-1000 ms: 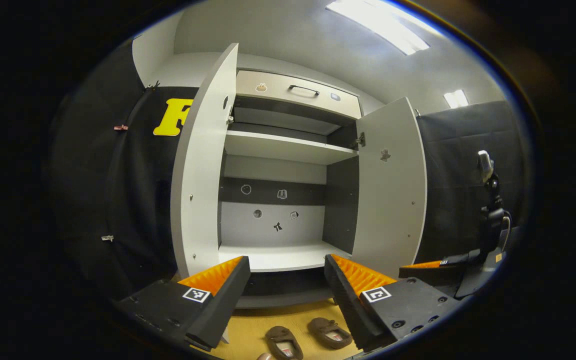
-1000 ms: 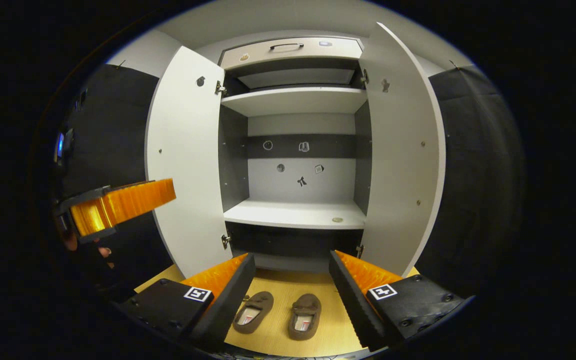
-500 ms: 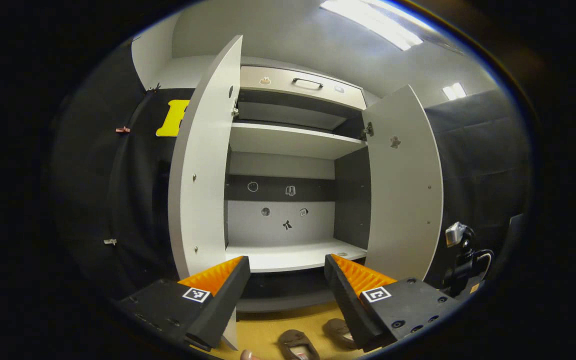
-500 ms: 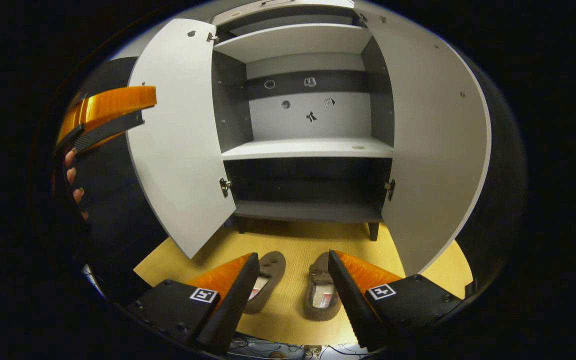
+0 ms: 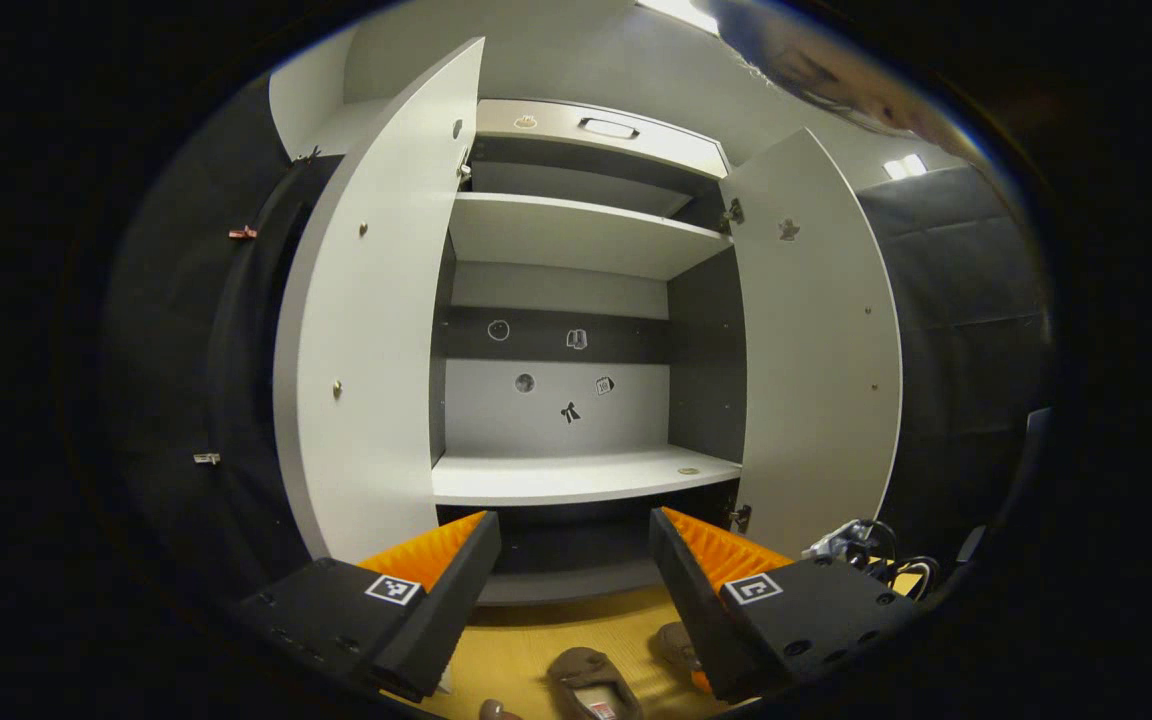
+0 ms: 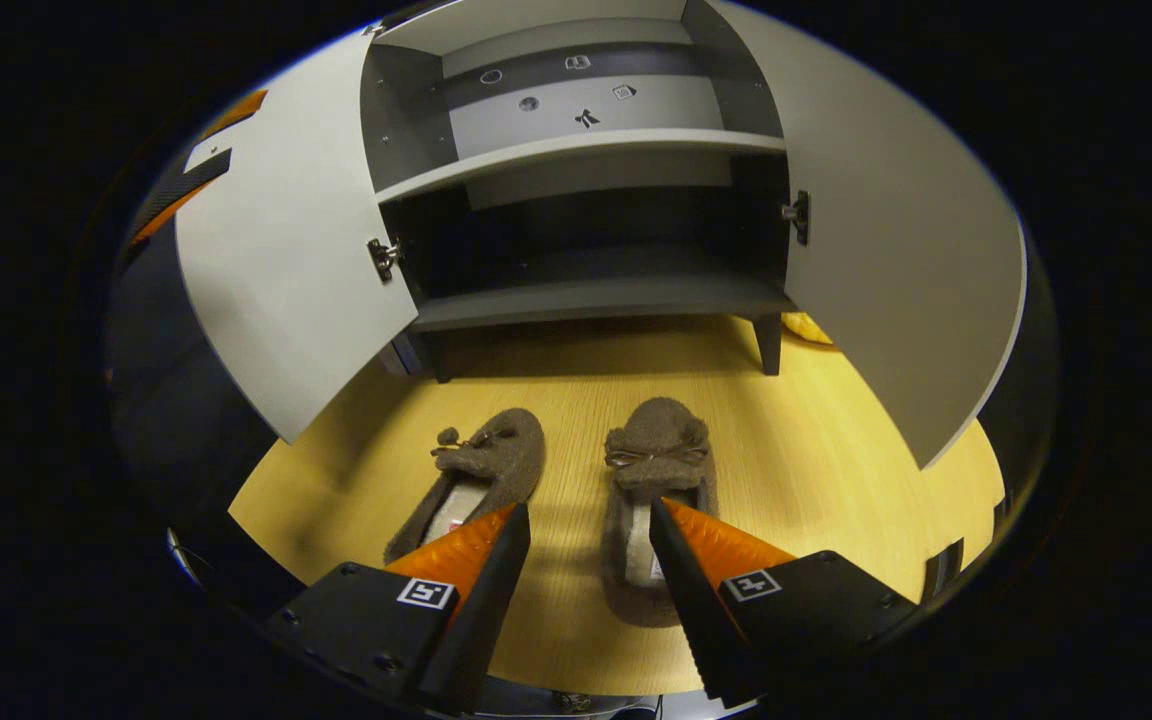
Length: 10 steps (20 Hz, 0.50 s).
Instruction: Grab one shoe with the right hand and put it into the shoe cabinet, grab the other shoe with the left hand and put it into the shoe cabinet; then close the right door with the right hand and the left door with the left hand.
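Nothing is stowed yet: both shoes, the right shoe [image 6: 658,500] and left shoe [image 6: 476,475], lie on the floor [image 6: 836,470] before the open cabinet [image 6: 586,300]. The right gripper [image 6: 586,560] hangs above them, seemingly not touching, with fingers apart and empty; the left gripper [image 5: 571,555] is likewise spread and empty.

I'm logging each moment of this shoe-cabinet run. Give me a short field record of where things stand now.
shoes: right shoe and left shoe side by side on the wooden floor, toes toward the cabinet
cabinet doors: left door and right door both open
shelves: lower shelf holds no shoe
right gripper: open, low over the shoes
left gripper: open, facing the cabinet
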Motion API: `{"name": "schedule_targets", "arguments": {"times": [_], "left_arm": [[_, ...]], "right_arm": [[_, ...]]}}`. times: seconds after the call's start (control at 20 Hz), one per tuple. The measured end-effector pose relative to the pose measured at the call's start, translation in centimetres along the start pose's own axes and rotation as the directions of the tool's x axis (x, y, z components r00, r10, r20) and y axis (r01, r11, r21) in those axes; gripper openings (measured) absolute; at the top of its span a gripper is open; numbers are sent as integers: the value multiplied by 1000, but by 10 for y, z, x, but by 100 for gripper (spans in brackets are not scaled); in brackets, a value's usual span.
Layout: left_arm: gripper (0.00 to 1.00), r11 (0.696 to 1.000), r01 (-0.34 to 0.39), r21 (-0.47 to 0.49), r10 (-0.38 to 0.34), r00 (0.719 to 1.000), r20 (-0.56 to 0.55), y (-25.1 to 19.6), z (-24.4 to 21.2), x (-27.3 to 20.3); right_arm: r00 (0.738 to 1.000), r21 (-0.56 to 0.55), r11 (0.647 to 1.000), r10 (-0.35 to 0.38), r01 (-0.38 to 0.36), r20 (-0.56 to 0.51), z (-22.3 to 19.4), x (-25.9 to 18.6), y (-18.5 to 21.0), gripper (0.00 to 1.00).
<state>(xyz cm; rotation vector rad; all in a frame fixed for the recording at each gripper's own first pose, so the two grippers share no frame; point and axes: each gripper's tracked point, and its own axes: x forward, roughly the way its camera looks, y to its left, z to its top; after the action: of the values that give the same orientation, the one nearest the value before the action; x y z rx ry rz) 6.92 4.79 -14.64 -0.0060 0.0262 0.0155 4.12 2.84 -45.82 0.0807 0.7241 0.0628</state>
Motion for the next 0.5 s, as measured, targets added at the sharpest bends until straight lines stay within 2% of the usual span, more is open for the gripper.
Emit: {"name": "schedule_targets", "arguments": {"times": [0.05, 0.35, 0.45, 0.5], "left_arm": [[94, 1000, -2, -2, 2, 1000, -7, 0, -7, 2], [94, 1000, -31, 0, 31, 998, -57, 5, -39, 9], [94, 999, -38, -9, 37, 997, -68, 6, -45, 12], [94, 999, -42, -16, 41, 997, -73, 7, -47, 13]], "right_arm": [[1000, -4, 1000, -6, 6, -8, -6, 7, -3, 74], [1000, 10, 1000, -15, 15, -12, -16, 51, -14, 72], [1000, 8, 1000, -24, 24, -17, -15, 63, -17, 64], [999, 9, 1000, -28, 29, -20, -15, 65, -18, 64]]}}
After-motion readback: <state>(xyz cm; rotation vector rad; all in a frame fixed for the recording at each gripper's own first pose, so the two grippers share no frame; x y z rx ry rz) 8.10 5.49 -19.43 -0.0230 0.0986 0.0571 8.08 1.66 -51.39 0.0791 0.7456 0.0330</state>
